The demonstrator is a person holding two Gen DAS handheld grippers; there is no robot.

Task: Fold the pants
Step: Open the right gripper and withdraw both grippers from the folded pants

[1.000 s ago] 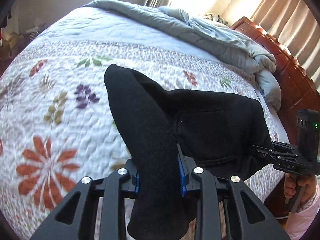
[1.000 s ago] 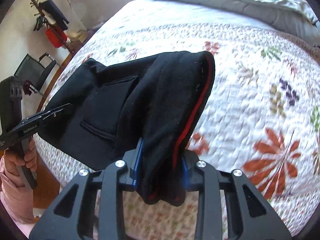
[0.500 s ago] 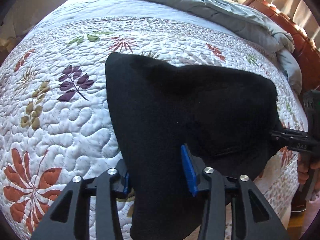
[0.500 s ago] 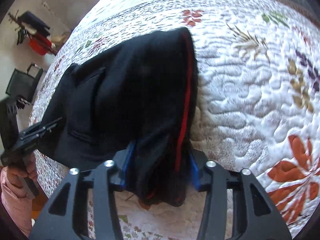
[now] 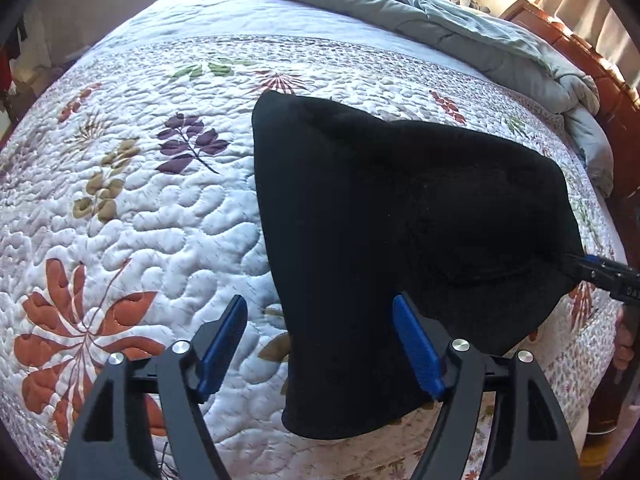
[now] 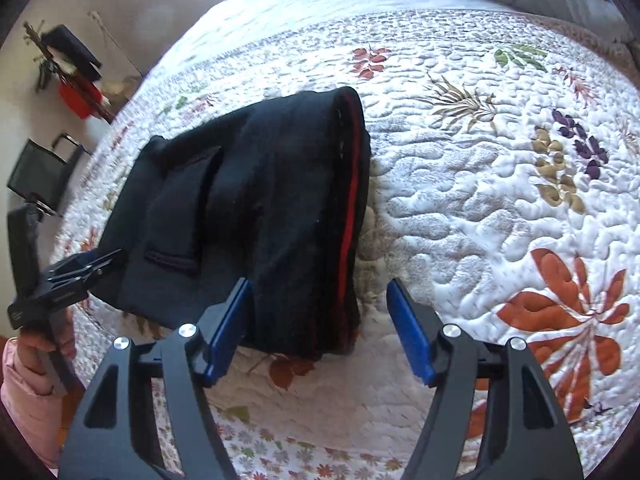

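The black pants [image 5: 400,220] lie folded on the floral quilt, near the bed's front edge. In the right wrist view the pants [image 6: 256,208] show a red side stripe and a back pocket. My left gripper [image 5: 320,332] is open, its blue pads on either side of the fold's near end, not pinching it. My right gripper [image 6: 320,320] is open too, with the striped end of the pants lying loose between its pads. Each gripper shows at the pants' far corner in the other's view: the right one [image 5: 600,276], the left one [image 6: 80,268].
The quilt [image 5: 140,200] covers the bed. A grey duvet [image 5: 460,28] is bunched along the far side by the wooden headboard [image 5: 616,92]. A chair [image 6: 36,176] and a coat rack [image 6: 68,68] stand beyond the bed.
Both grippers lowered the folded pants onto the quilt and opened. The cloth has dropped out of both pairs of pads and lies flat.
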